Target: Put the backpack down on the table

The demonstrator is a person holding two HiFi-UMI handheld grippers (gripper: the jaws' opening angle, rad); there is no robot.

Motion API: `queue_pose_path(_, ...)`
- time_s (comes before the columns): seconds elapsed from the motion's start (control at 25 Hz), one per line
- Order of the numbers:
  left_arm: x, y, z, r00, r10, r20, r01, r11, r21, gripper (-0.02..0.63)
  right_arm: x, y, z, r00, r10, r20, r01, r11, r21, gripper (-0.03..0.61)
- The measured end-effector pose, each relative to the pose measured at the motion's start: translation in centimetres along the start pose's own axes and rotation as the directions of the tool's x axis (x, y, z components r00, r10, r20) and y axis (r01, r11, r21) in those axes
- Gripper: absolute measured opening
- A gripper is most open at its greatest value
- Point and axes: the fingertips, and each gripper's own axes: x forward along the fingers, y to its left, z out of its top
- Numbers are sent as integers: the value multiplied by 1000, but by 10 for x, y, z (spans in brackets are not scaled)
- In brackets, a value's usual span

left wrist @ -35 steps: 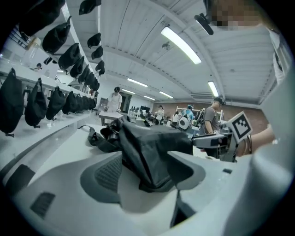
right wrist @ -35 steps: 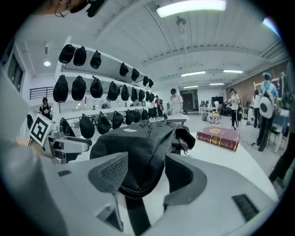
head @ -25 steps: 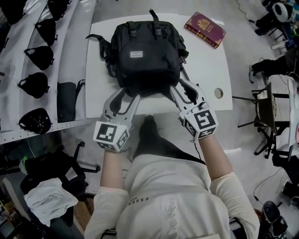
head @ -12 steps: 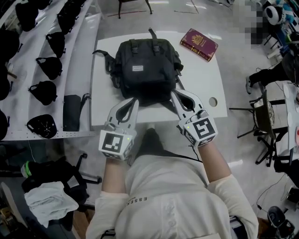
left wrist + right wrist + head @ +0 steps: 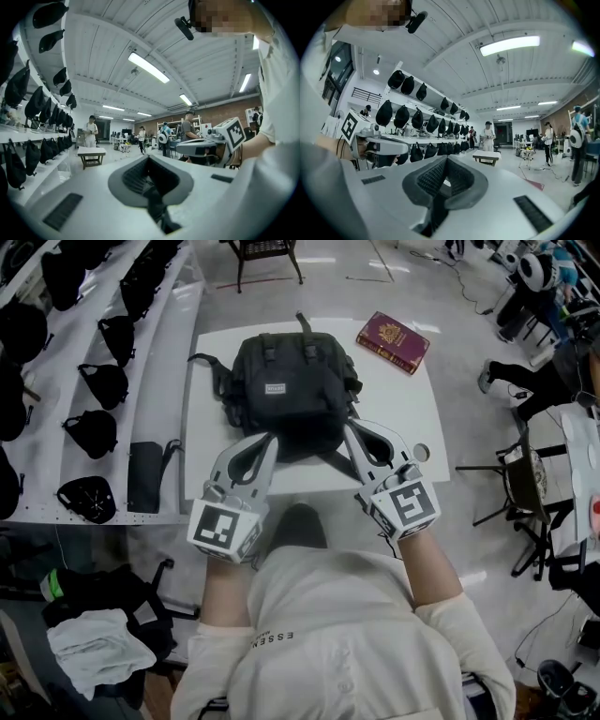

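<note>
A black backpack lies in the middle of the white table, top handle pointing away from me. My left gripper and right gripper reach level to its near edge, one at each lower corner, both shut. In the left gripper view a dark strap runs down between the closed jaws of the left gripper. The right gripper view shows the same: a dark band pinched in the right gripper. The pack itself is out of both gripper views.
A dark red book lies on the table's far right corner. White shelves with several black bags run along the left. A small bench stands beyond the table, chairs to the right. People stand far off in the room.
Both grippers closed at the backpack's near corners and rose together. The table and pack look smaller and farther below than before.
</note>
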Motion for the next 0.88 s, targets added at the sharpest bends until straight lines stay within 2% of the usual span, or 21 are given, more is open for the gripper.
queue_pose_path(0.6,4,6,11,1000,16,7,-16,1000,27,3,7,7,9,999,49,14,-49,999,-2,14)
queue_pose_path(0.88,3,13,3,999,37,-16,-37,999,30,3,11,2,8,999,33,28,-35,998,52,14)
